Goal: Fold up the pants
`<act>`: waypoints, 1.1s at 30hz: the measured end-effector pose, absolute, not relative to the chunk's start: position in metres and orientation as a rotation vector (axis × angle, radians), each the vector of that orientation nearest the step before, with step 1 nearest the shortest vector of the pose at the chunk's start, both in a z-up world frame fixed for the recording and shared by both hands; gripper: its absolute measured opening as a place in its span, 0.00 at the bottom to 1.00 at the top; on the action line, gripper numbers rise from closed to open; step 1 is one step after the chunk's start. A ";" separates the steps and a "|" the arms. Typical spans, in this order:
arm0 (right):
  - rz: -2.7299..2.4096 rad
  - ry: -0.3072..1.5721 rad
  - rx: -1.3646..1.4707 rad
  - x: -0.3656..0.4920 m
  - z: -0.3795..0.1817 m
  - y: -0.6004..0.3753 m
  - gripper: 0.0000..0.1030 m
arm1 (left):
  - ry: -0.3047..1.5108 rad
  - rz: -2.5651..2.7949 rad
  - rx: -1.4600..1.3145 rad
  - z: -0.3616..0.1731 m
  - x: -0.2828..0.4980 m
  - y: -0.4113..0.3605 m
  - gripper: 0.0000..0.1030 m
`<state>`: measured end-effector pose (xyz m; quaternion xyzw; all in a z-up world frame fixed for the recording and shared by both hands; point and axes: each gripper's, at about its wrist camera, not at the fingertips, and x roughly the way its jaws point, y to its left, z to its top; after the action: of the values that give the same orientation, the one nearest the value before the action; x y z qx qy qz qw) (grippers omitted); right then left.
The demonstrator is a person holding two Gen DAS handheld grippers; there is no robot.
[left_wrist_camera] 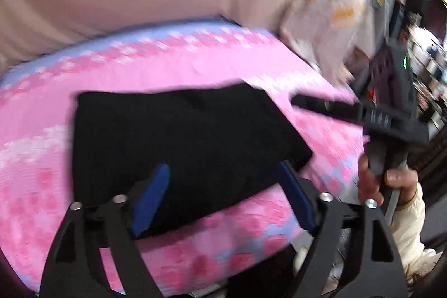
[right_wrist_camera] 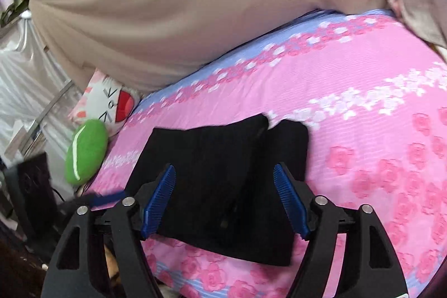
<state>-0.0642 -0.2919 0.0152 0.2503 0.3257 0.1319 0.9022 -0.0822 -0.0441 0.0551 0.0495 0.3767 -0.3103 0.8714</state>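
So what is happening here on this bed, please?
A person is folding black pants on a bed with a pink floral cover, holding a two-finger gripper in each hand. The pants already lie folded into a compact bundle. The left gripper and the right gripper are both open, fingers spread near the bundle and gripping nothing. A green plush lies at the bed's edge.

Black pants (right_wrist_camera: pixel 223 172) — folded into a compact rectangle — lying flat.
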 end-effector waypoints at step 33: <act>0.224 0.896 0.405 0.050 -0.020 -0.293 0.66 | 0.829 -0.261 0.197 0.016 -0.057 0.005 0.85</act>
<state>0.0498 -0.2931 -0.0200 0.1940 0.4290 0.1075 0.8756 -0.0570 0.0048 0.0161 0.0955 0.4009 -0.1261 0.9024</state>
